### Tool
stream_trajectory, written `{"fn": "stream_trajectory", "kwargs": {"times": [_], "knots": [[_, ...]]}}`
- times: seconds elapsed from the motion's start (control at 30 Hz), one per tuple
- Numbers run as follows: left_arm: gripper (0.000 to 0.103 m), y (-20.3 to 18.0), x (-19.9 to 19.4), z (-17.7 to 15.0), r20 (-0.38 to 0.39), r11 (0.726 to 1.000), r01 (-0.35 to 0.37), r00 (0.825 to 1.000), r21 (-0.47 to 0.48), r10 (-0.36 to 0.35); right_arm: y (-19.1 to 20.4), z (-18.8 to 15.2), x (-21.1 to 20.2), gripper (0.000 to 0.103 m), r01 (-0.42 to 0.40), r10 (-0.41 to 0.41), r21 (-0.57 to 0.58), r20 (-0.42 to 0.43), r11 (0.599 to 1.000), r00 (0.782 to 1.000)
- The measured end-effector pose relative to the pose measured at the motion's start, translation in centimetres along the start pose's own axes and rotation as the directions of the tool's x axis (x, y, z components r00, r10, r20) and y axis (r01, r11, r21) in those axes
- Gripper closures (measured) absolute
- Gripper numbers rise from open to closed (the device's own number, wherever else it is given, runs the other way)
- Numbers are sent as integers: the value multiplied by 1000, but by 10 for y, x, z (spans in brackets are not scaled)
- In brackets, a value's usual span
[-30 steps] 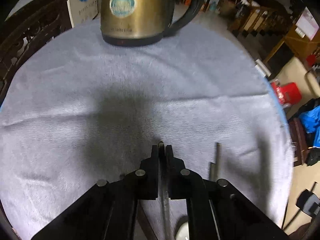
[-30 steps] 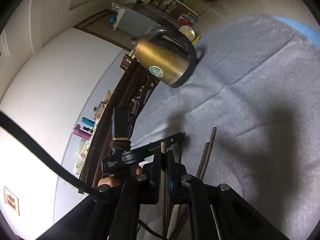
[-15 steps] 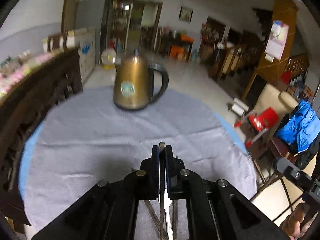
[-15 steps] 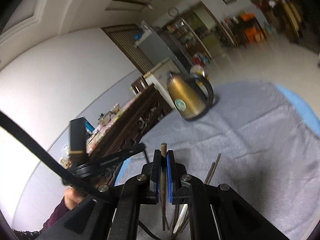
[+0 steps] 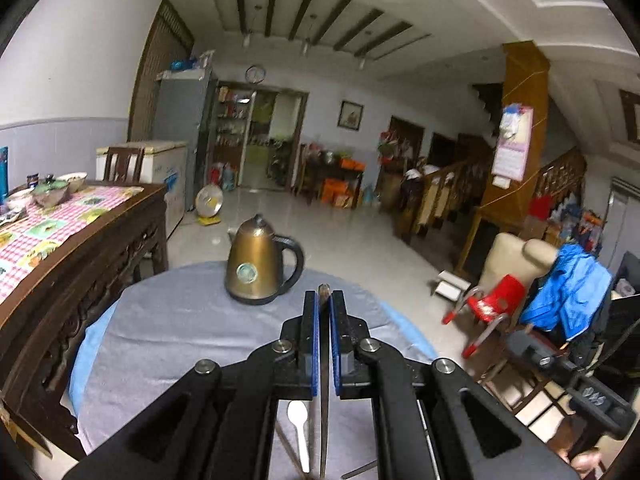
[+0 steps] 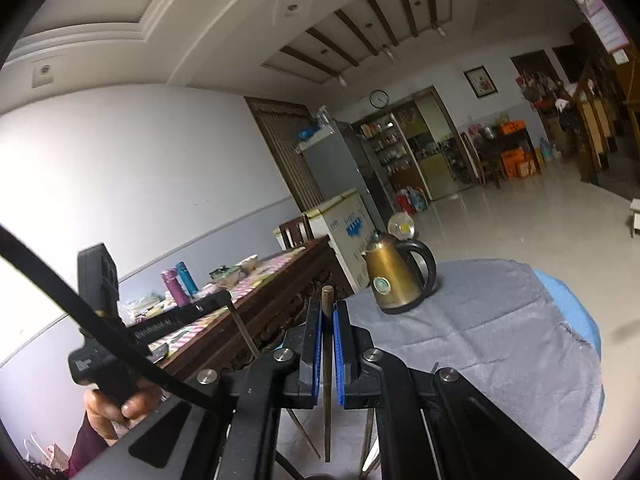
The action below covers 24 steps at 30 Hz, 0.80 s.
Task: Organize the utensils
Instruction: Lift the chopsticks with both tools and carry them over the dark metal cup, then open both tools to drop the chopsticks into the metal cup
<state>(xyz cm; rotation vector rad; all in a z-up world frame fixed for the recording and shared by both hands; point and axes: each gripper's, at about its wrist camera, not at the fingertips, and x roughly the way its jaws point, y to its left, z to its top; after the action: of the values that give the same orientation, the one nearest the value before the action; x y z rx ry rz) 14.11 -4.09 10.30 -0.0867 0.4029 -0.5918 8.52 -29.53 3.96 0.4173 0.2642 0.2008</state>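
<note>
My left gripper (image 5: 323, 300) is shut on a dark chopstick (image 5: 323, 400) and holds it upright, well above the round table. My right gripper (image 6: 327, 308) is shut on a brown chopstick (image 6: 327, 380), also raised and upright. Below the left gripper a white plastic spoon (image 5: 299, 428) and other chopsticks (image 5: 288, 452) lie on the grey cloth (image 5: 168, 320). More chopsticks (image 6: 302, 432) lie on the cloth (image 6: 500, 344) under the right gripper. The left gripper's handle and the hand holding it (image 6: 108, 400) show in the right wrist view.
A brass electric kettle (image 5: 256, 264) with a black handle stands at the far side of the table; it also shows in the right wrist view (image 6: 394, 276). A dark carved wooden table (image 5: 72, 264) stands to the left. A red chair (image 5: 492, 300) and blue jacket (image 5: 568, 292) are right.
Both grippers have lifted and tilted up from close over the cloth, each carrying its chopstick. The views now look across the room instead of down at the table.
</note>
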Motion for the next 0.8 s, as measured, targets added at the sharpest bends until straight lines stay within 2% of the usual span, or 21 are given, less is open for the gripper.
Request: {"fn": "stream_trajectory", "kwargs": {"times": [0.13,0.3,0.53,0.67,0.8], "knots": [[98,-9,-19,-6,6,999,35,999,0,-35,14,-4,-14,97,-14,13,-29,-8,999,1000],[97,-12,-13,-35,-80,1000,7,997,-5,-8,23,-21,-10,97,-12,9,-47,-69,999,998],[97,4,9,-74,-187,997,-39,982,-66,26,32,-50,5,97,11,-25,-86,-161,996,987],[97,8,12,-86,-234,995,-32,972,-92,10,35,-65,14,97,30,-54,-116,-211,993,976],[96,15,9,-88,-250,993,-10,968,-122,-21,33,-73,18,94,22,-47,-100,-259,995,965]]}}
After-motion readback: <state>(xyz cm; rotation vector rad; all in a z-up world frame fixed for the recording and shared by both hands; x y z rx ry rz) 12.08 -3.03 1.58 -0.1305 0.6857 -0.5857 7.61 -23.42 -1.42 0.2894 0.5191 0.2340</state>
